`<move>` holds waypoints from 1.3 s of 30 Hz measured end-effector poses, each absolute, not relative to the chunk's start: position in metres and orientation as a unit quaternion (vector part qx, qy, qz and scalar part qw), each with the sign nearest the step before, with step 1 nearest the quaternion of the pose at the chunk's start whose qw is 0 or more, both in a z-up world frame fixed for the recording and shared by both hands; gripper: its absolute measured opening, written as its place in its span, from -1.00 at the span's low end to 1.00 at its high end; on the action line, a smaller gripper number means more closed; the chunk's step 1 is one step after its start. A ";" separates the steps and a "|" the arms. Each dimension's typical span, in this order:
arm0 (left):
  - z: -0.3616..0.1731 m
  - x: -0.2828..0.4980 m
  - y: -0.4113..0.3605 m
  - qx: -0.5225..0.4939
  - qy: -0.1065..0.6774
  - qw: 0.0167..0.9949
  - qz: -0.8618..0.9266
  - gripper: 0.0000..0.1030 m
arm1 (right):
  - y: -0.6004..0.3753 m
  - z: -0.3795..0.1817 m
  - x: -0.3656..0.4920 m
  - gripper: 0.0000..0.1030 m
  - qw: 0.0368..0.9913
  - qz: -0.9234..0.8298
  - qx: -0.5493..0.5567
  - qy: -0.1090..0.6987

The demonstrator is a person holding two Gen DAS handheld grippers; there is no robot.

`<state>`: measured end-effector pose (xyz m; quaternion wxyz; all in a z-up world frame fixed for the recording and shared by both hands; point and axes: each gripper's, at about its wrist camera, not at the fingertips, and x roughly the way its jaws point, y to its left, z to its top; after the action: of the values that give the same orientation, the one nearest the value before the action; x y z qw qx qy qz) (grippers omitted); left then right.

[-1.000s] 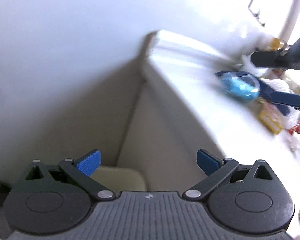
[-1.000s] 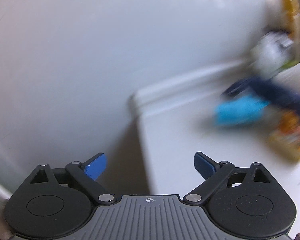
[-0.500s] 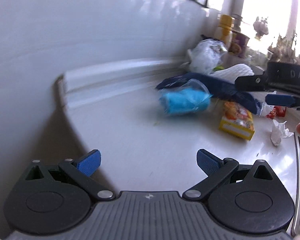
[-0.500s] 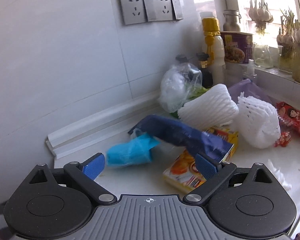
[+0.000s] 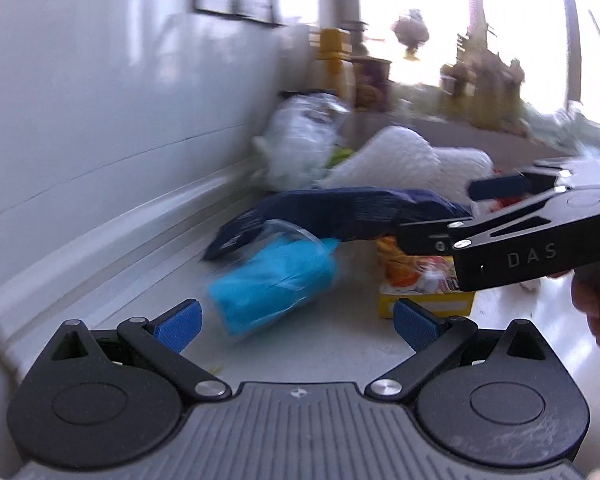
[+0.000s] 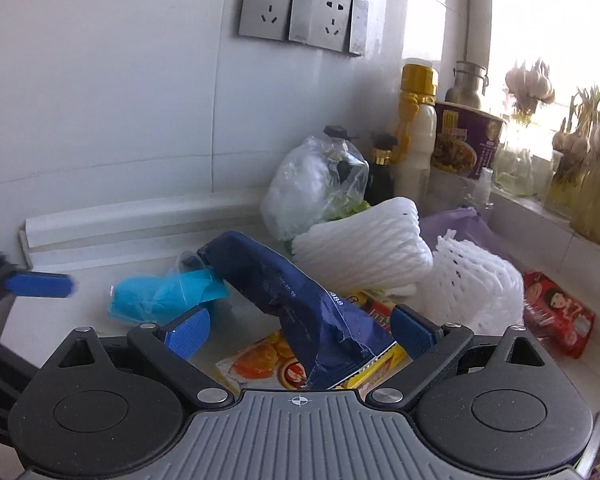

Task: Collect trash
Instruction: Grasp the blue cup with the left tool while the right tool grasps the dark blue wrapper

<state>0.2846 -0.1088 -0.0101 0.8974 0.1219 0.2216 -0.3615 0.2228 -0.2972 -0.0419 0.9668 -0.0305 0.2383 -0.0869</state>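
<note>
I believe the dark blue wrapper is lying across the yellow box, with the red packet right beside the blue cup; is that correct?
Not quite. The dark blue wrapper does lie across the yellow box, but the red packet is not beside the blue cup. The right wrist view shows it at the far right, past the white foam nets, with the cup at the left.

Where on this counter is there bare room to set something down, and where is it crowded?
Bare countertop lies between the wall trim and the blue cup. Another strip runs in front of the red packet. From dark blue bag and yellow box back to the foam nets is crowded.
</note>
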 end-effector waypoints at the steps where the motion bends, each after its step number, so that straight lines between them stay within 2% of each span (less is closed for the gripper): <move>1: -0.012 0.287 -0.113 0.134 0.217 0.893 -0.371 0.97 | -0.299 -0.044 0.222 0.91 0.969 -0.081 -0.030 0.233; 9: -0.015 0.313 -0.133 0.225 0.192 0.873 -0.388 0.94 | -0.317 -0.052 0.223 0.89 0.971 -0.126 -0.014 0.205; 15: -0.009 0.321 -0.140 0.216 0.189 0.876 -0.387 0.95 | -0.320 -0.052 0.223 0.86 0.975 -0.115 0.008 0.192; 18: -0.007 0.324 -0.141 0.189 0.185 0.889 -0.374 0.95 | -0.317 -0.052 0.226 0.75 0.975 -0.103 0.009 0.195; 20: -0.008 0.327 -0.144 0.172 0.192 0.898 -0.356 0.91 | -0.315 -0.053 0.227 0.60 0.975 -0.105 0.011 0.195; 23: -0.008 0.330 -0.144 0.142 0.200 0.908 -0.339 0.81 | -0.315 -0.054 0.229 0.46 0.975 -0.099 0.016 0.200; 27: -0.005 0.332 -0.141 0.103 0.206 0.918 -0.322 0.62 | -0.315 -0.058 0.231 0.13 0.971 -0.103 0.015 0.214; 29: -0.003 0.333 -0.143 0.093 0.212 0.923 -0.308 0.58 | -0.315 -0.059 0.233 0.05 0.970 -0.104 0.018 0.218; 32: -0.001 0.333 -0.148 0.086 0.217 0.929 -0.287 0.38 | -0.313 -0.059 0.232 -0.04 0.970 -0.100 0.017 0.219; 37: 0.002 0.336 -0.154 0.074 0.227 0.938 -0.250 -0.13 | -0.313 -0.057 0.230 -0.30 0.972 -0.090 0.027 0.216; 39: 0.003 0.334 -0.155 0.076 0.229 0.941 -0.239 -0.17 | -0.314 -0.056 0.230 -0.32 0.973 -0.087 0.032 0.213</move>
<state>0.3345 -0.1551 0.0029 0.9406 0.0764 0.2288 -0.2389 0.2295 -0.3136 -0.0557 0.9727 0.0323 0.2130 -0.0865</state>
